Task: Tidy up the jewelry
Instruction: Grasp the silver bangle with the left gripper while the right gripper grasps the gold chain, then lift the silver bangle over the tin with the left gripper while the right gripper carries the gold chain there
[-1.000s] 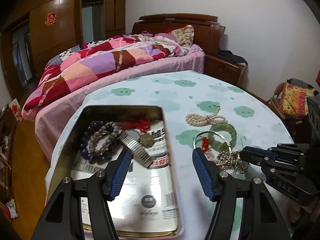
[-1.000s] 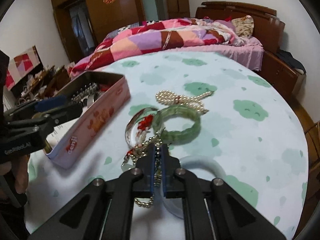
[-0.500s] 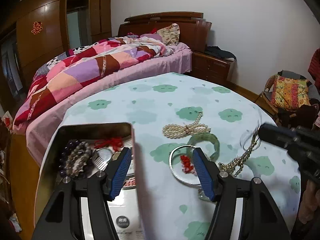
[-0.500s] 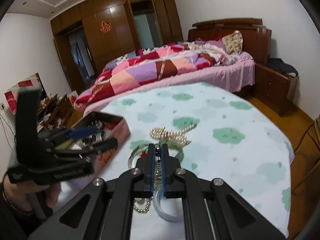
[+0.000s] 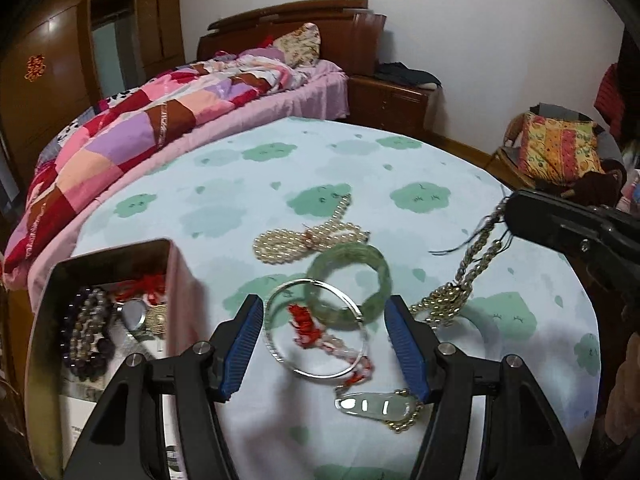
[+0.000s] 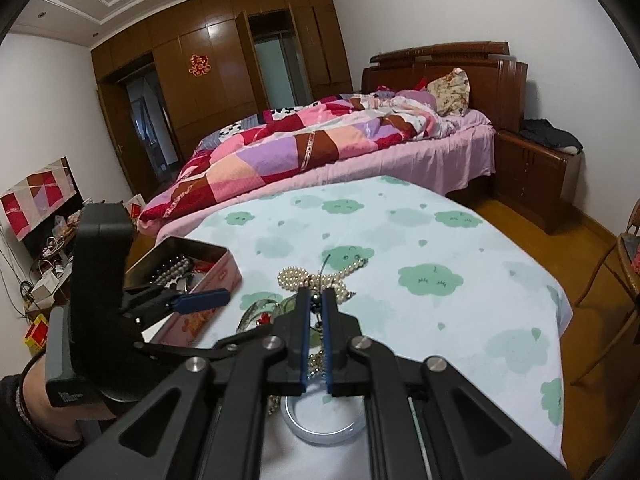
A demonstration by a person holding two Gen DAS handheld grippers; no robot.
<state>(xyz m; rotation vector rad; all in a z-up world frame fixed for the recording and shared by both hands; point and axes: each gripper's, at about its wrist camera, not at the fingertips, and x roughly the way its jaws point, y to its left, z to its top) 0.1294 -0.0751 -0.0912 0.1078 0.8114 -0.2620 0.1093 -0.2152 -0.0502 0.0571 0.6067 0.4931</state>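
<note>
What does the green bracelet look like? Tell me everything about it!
The green bracelet is a thick, closed ring with no clasp, cloudy pale green like jade or glass, with a smooth shine. It lies flat on the cloud-patterned tablecloth, just in front of the pearl strand. A thin silver bangle overlaps its near edge. It sits ahead of the open left gripper, which is not touching it. From the right wrist view it is mostly hidden.
</note>
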